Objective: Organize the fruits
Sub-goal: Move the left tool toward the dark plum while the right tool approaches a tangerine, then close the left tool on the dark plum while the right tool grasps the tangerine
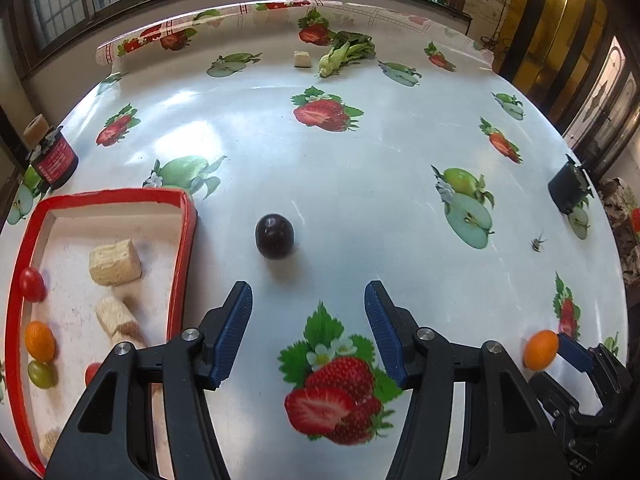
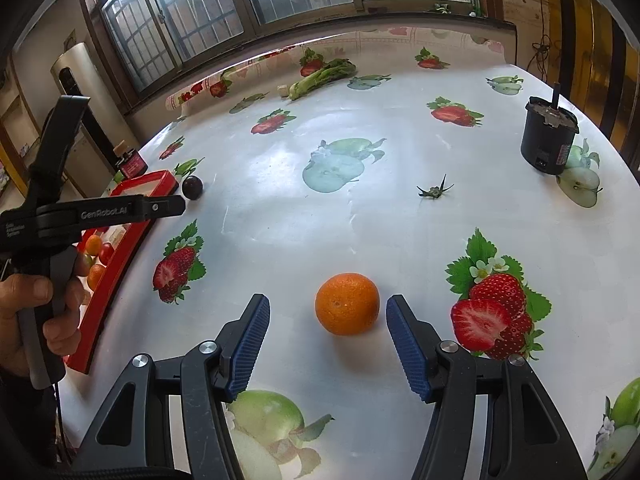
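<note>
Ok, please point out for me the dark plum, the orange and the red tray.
dark plum (image 1: 274,236), left wrist view, middle of its skin.
orange (image 2: 347,303), right wrist view, centre of the peel.
red tray (image 1: 120,195), left wrist view, far rim.

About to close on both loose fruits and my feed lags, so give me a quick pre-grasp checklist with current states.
1. Right gripper open: ok.
2. Round orange citrus fruit lined up with the right gripper's gap, just ahead of the fingertips: ok.
3. Left gripper open: ok.
4. Dark purple round plum centred for the left gripper: not ok, it sits ahead and left of the gap.
5. Room in the red-rimmed shallow tray: ok, bare floor shows.
6. Plum touching the tray wall: cannot tell.
</note>
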Motion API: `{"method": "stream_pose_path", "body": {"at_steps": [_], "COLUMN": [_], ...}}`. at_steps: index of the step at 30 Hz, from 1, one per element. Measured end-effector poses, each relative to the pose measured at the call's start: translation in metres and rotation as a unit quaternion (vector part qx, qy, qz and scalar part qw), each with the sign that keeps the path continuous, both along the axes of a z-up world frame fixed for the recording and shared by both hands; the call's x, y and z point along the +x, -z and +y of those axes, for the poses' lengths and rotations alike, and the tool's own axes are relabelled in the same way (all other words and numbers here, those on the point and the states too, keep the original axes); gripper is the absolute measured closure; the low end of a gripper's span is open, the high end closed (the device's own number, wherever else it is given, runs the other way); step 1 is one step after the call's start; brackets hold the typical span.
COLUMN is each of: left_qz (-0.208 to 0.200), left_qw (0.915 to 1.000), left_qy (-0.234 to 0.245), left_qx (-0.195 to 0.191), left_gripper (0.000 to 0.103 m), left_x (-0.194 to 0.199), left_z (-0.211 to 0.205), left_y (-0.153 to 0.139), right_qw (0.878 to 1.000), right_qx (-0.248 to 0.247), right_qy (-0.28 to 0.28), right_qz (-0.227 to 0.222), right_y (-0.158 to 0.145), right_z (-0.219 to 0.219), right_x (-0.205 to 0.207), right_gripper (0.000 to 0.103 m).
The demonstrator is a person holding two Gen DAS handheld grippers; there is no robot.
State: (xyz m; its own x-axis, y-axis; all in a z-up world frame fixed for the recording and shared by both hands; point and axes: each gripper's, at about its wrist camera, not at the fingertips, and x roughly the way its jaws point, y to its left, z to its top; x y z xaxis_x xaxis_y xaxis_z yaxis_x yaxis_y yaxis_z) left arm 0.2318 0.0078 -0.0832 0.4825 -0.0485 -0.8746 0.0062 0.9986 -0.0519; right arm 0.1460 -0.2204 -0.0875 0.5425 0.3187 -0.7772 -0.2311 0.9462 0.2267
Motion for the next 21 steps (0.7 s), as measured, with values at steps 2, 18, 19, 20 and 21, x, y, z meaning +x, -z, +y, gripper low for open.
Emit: {"method": "stream_pose_path", "body": {"at_steps": [2, 18, 19, 20, 21], "left_qz": [0.009, -0.013, -0.015, -0.02, -0.025], "left_qw": [0.9999, 0.9994, 0.9992, 0.999, 0.9987], "left_qy": [-0.003, -0.007, -0.007, -0.005, -0.002], "left_qx": [0.006, -0.031, -0.037, -0.039, -0.045], "left_gripper": [0.046, 0.081, 0.081, 0.081, 0.081], "left_x": [0.014, 0.024, 0.018, 0.011, 0.004], "left_z": [-0.001, 0.028, 0.03, 0.031, 0.033], "left_y": [0.01, 0.016, 0.015, 0.012, 0.01], "right_qw": [1.0, 1.0, 1.0, 1.0, 1.0], "right_qx": [-0.003, -0.021, -0.018, -0.015, -0.013], "right_qy": [-0.002, -0.005, -0.006, -0.007, -0.007], "right_qz": [0.001, 0.001, 0.0, -0.002, -0.004], "right_y": [0.002, 0.011, 0.01, 0.008, 0.006], "right_z": [0.002, 0.008, 0.008, 0.008, 0.009], "right_x": [0.004, 0.01, 0.008, 0.007, 0.005], "right_gripper": [0.04, 0.069, 0.069, 0.069, 0.069]}}
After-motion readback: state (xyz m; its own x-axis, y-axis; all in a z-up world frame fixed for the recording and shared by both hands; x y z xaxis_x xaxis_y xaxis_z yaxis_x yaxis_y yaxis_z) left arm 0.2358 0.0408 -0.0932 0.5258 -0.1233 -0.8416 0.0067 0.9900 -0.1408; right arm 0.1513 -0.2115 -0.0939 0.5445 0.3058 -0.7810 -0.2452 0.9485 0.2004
